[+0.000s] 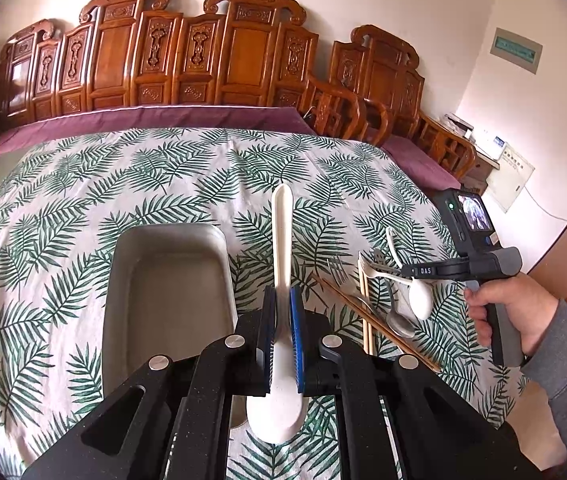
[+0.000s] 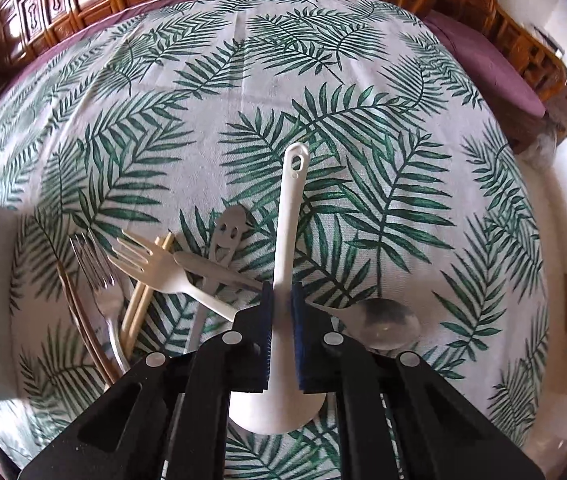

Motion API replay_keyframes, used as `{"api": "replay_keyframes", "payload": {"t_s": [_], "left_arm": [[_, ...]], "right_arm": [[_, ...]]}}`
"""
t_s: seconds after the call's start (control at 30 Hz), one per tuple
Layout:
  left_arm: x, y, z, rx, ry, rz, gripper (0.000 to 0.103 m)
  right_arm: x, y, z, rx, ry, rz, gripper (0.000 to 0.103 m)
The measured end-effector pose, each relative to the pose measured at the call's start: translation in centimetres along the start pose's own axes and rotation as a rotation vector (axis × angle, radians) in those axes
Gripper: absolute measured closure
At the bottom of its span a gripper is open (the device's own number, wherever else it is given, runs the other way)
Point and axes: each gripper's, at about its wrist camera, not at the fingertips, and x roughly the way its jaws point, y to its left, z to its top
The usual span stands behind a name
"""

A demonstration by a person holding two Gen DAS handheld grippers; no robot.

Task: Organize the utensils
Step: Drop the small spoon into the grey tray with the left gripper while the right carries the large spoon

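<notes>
Both tongs grip white plastic spoons over the leaf-print bench.
Left tongs (image 1: 282,320) clamp a long white plastic spoon (image 1: 282,240) beside the grey rectangular tray (image 1: 123,280); right tongs (image 2: 282,320) pinch another white plastic spoon (image 2: 289,216).

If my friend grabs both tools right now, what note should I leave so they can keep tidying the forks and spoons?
Left tool: shut on a white spoon, just right of the grey tray.
Right tool: shut on the handle of a second white spoon, over the pile.
Done: nothing visible in the tray.
On the cloth: metal fork, white fork, chopsticks, metal spoon.
Left: probably both spoons into the tray, then the rest.
</notes>
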Motion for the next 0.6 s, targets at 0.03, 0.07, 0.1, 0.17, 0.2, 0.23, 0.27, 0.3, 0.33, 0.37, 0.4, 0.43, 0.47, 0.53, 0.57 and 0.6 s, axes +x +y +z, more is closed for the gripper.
{"api": "replay_keyframes", "payload": {"t_s": [0.03,0.07,0.1,0.17,0.2,0.23,0.27,0.3,0.33,0.37,0.4,0.43,0.47,0.53,0.57,0.6], "left_arm": [[-0.1,0.1,0.0,0.001,-0.001,0.002,0.096],[-0.1,0.2,-0.1,0.002,-0.002,0.004,0.096],[-0.1,0.2,-0.1,0.003,-0.002,0.006,0.097],[-0.2,0.7,-0.2,0.001,-0.001,0.013,0.097],[-0.2,1.1,-0.1,-0.001,-0.001,0.019,0.097],[-0.2,1.5,-0.1,-0.002,-0.001,0.026,0.096],[-0.2,1.9,-0.1,-0.004,-0.001,0.033,0.096],[-0.1,2.3,-0.1,-0.007,0.0,0.039,0.096],[0.0,2.8,0.0,-0.012,0.002,0.049,0.096],[0.1,3.4,0.0,-0.015,0.004,0.061,0.096],[0.3,4.0,0.0,-0.017,0.007,0.073,0.096],[0.4,4.3,0.1,-0.019,0.01,0.083,0.096],[0.7,4.9,0.1,-0.021,0.015,0.095,0.096],[1.2,5.8,0.1,-0.03,0.032,0.107,0.096],[1.4,6.3,0.1,-0.035,0.039,0.111,0.096],[1.7,6.7,0.0,-0.042,0.046,0.115,0.096]], "right_arm": [[-0.2,-0.3,-0.2,0.006,-0.005,0.007,0.093],[-0.5,-0.4,-0.4,0.008,-0.012,0.015,0.093],[-0.8,-0.5,-0.5,0.004,-0.018,0.024,0.093],[-1.7,-0.6,-0.7,-0.002,-0.035,0.039,0.093],[-2.2,-0.6,-0.6,-0.007,-0.044,0.044,0.093],[-2.6,-0.4,-0.5,-0.011,-0.049,0.048,0.093],[-3.4,-0.2,-0.5,-0.02,-0.062,0.06,0.093],[-3.9,0.0,-0.4,-0.029,-0.071,0.065,0.093],[-4.4,0.3,-0.3,-0.037,-0.079,0.07,0.093],[-5.1,0.7,-0.2,-0.049,-0.092,0.081,0.093],[-5.8,1.2,-0.1,-0.063,-0.106,0.092,0.093],[-6.4,1.6,-0.1,-0.074,-0.114,0.1,0.093],[-7.1,2.4,0.0,-0.093,-0.127,0.11,0.093],[-8.2,3.9,0.1,-0.124,-0.146,0.131,0.093],[-8.8,4.9,0.1,-0.143,-0.156,0.144,0.093],[-9.3,5.8,0.1,-0.162,-0.166,0.158,0.093]]}}
